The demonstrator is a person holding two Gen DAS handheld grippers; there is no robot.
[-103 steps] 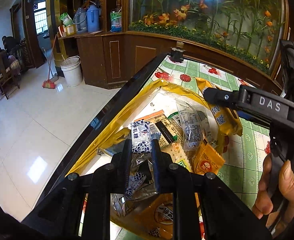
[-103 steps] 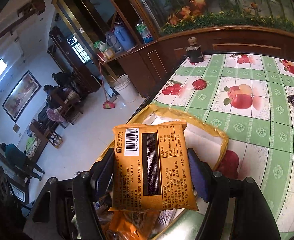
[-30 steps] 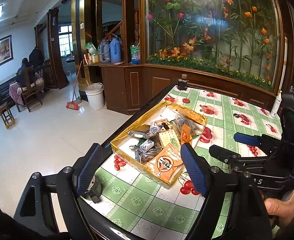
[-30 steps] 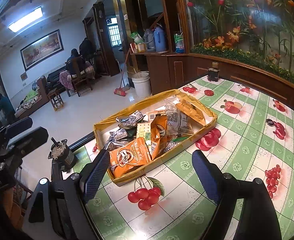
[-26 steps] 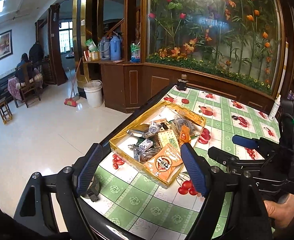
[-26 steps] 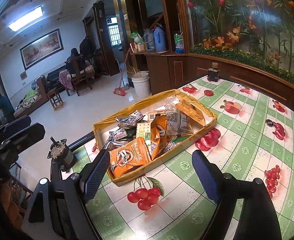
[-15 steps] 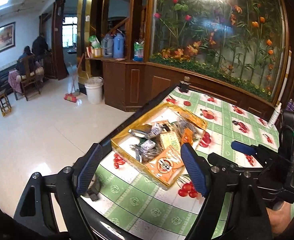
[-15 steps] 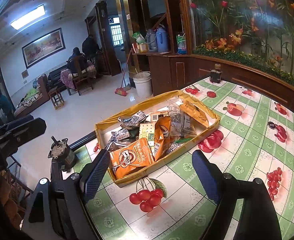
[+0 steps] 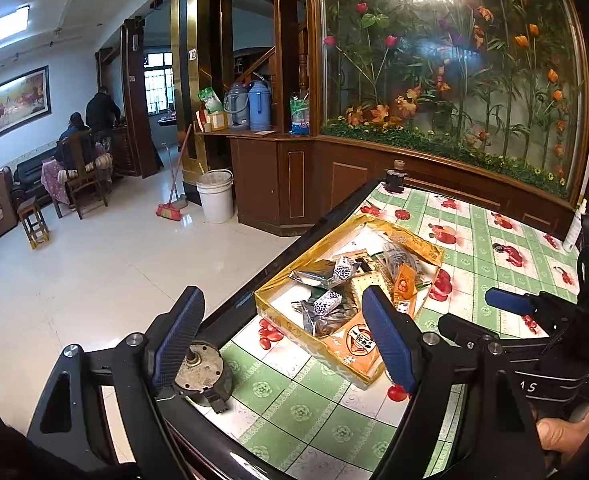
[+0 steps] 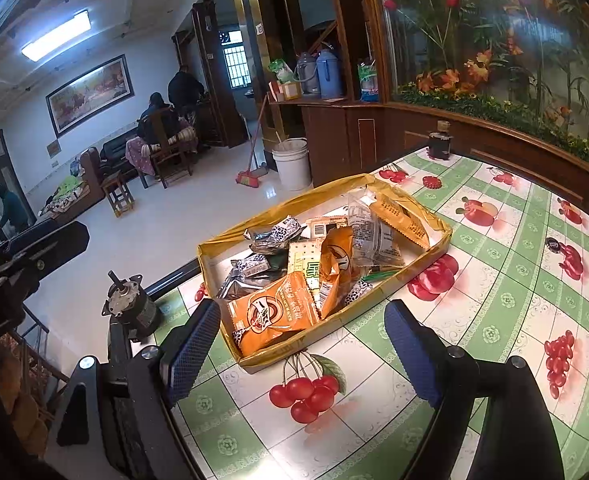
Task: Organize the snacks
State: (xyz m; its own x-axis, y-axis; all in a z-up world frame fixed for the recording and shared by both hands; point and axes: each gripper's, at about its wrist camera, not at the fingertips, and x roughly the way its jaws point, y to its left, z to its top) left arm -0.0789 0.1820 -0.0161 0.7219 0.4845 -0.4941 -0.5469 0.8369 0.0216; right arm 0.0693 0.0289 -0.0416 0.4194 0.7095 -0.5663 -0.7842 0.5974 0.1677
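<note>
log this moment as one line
left gripper: open, empty | right gripper: open, empty | snacks: in gold tray | table: otherwise snack-free

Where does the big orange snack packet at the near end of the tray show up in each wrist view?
Left wrist: the orange packet lies right of centre, at the near corner of the yellow tray, partly behind the right finger.
Right wrist: the orange packet lies centre-left, at the tray's near end, above the printed cherries.
Shared landmark: the dark jar at the table's far edge.
</note>
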